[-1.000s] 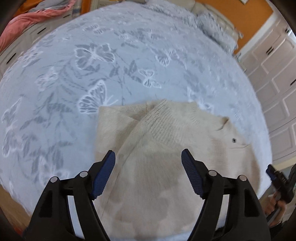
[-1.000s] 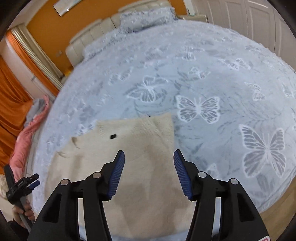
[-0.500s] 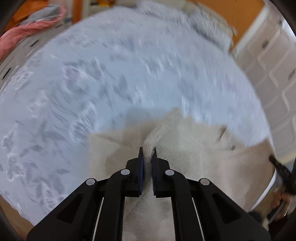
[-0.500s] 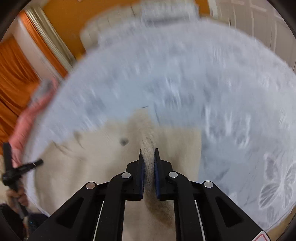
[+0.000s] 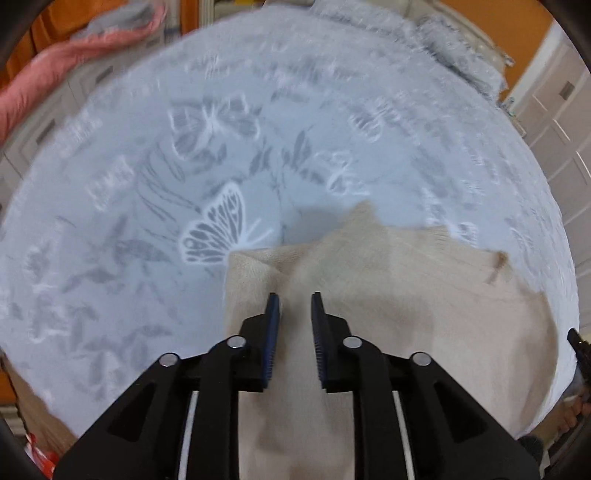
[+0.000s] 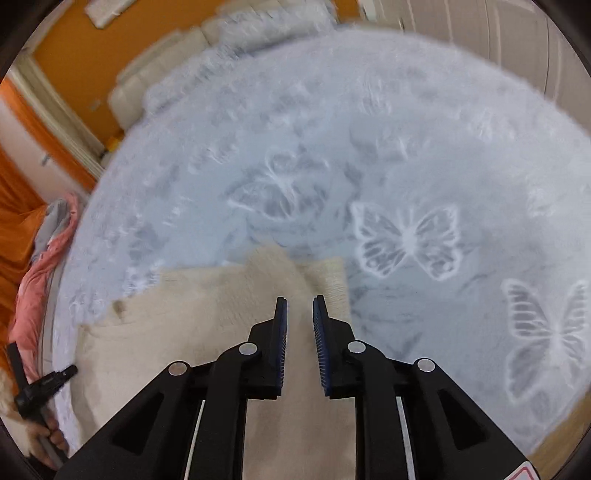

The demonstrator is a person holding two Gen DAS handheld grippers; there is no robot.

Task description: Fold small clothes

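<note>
Left tongs (image 5: 294, 308) and right tongs (image 6: 300, 312): jaws narrow, just reopened, gripping nothing. Beige knit garment (image 5: 424, 295) lies below them, lower centre, on the butterfly-print bed (image 5: 147, 166), long axis across frame, a peaked fold pointing toward the upper edge.

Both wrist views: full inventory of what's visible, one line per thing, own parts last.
knit sweater: 1, beige, lying on bedspread under both tongs
bedspread: 1, pale blue with butterfly print, covering bed
pillows: count unclear, grey-blue, at headboard
headboard: 1, cream, against orange wall
pink-and-grey cloth: 1 heap, beside bed
wardrobe doors: white, panelled, right of bed
left tongs: black, blue pads, slightly apart, just been opening, over sweater, no pinch visible
right tongs: same, over sweater's other side
hand: 1, holding left tongs' handle
</note>
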